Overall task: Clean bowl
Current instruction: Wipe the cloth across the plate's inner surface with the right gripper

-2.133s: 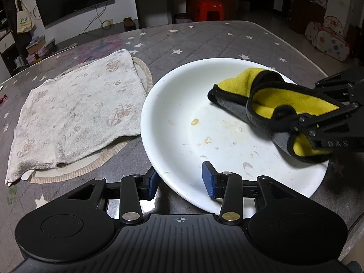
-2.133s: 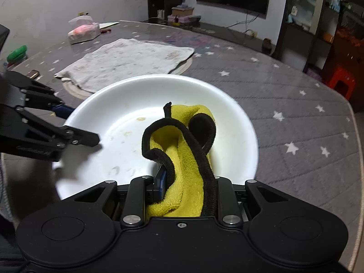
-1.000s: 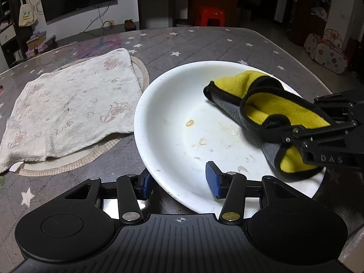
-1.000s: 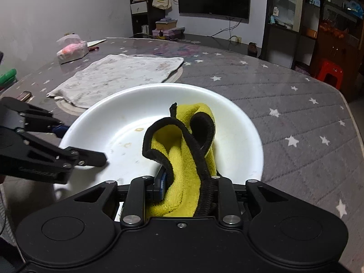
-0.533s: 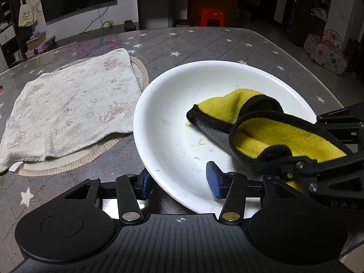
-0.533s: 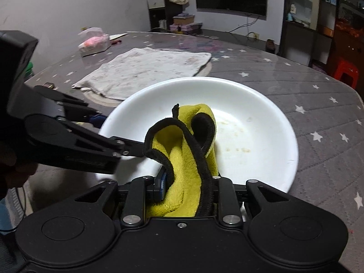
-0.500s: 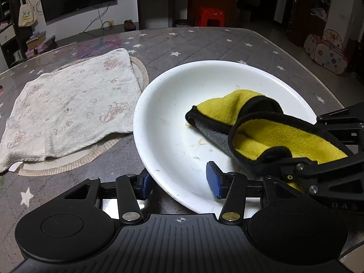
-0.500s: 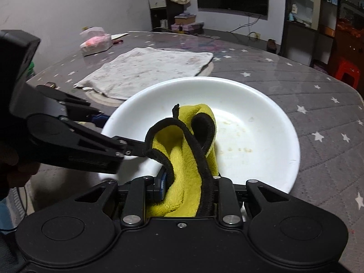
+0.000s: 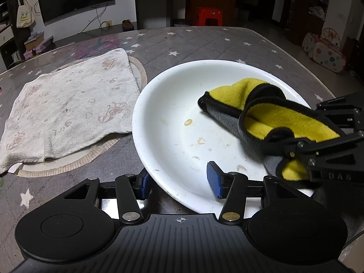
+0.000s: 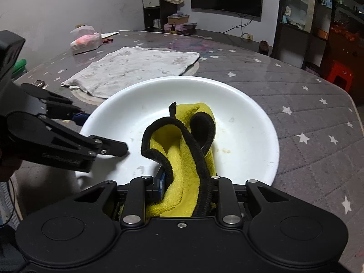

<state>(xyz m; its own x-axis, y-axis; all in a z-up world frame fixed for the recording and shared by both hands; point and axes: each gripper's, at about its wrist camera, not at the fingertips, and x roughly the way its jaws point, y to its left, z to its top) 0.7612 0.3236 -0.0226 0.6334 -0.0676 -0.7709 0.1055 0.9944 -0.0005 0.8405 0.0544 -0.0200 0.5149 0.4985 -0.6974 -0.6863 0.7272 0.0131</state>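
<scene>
A wide white bowl (image 9: 163, 95) sits on the grey star-patterned table, with brownish food specks (image 9: 188, 122) on its floor. My right gripper (image 10: 184, 182) is shut on a folded yellow cloth with black trim (image 10: 182, 159). The cloth (image 9: 284, 118) lies on the right half of the bowl's inside, its tip pointing toward the middle. My left gripper (image 9: 179, 180) is open and straddles the bowl's near rim: one blue pad is inside the bowl, the other outside under the rim. In the right wrist view the left gripper (image 10: 100, 133) enters from the left over the bowl (image 10: 250, 122).
A stained white towel (image 9: 66, 109) lies over a round mat (image 9: 138, 68) just left of the bowl. A tissue pack (image 10: 85, 42) and a green object (image 10: 19, 66) sit at the table's far left. The table edge runs close on the right.
Half a second ago the cloth reached leftward to the bowl's middle, over the specks. It has since been drawn back to the right, and the specks show again. The left gripper has stayed put.
</scene>
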